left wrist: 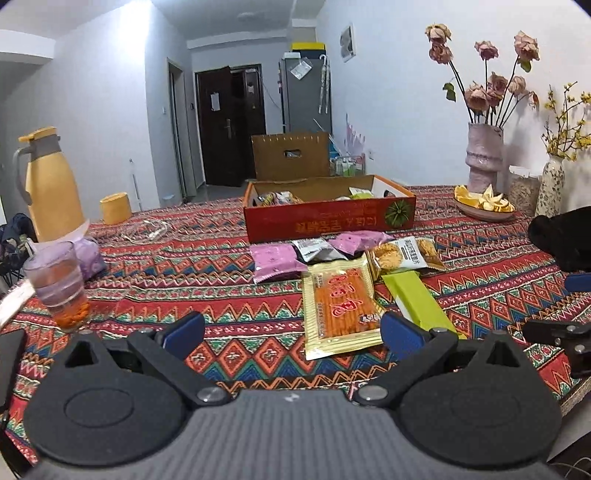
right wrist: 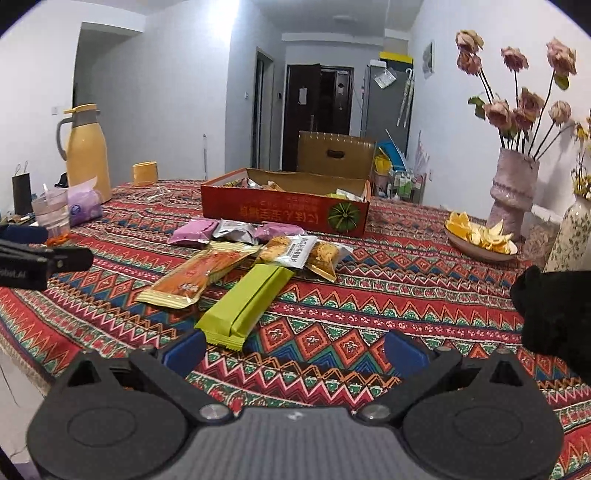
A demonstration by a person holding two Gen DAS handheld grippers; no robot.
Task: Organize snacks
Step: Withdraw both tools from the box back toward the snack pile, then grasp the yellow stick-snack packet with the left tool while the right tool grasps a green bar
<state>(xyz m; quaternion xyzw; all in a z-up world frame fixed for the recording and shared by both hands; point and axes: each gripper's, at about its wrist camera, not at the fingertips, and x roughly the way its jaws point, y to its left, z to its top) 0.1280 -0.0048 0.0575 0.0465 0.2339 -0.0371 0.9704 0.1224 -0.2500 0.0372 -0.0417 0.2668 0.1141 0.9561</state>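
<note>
A lived-in home: patterned tablecloth (left wrist: 221,295), dried roses in a vase (left wrist: 484,155), thermos jug (left wrist: 51,184), fridge (left wrist: 306,92), hallway door (left wrist: 229,122).

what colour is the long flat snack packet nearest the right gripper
Lime green: the long flat snack packet shows best in the right wrist view.

White walls (left wrist: 399,96) and a white ceiling (left wrist: 229,14) enclose the room, lit brightly on the left wall. A dark door (left wrist: 229,122) stands at the far end, with a grey fridge (left wrist: 306,96) to its right and a small picture (left wrist: 347,42) on the wall nearby. The desk (left wrist: 207,280) wears a red patterned cloth. Two vases of dried flowers (left wrist: 484,155) stand by the right wall, a yellow jug (left wrist: 50,184) on the left.
</note>
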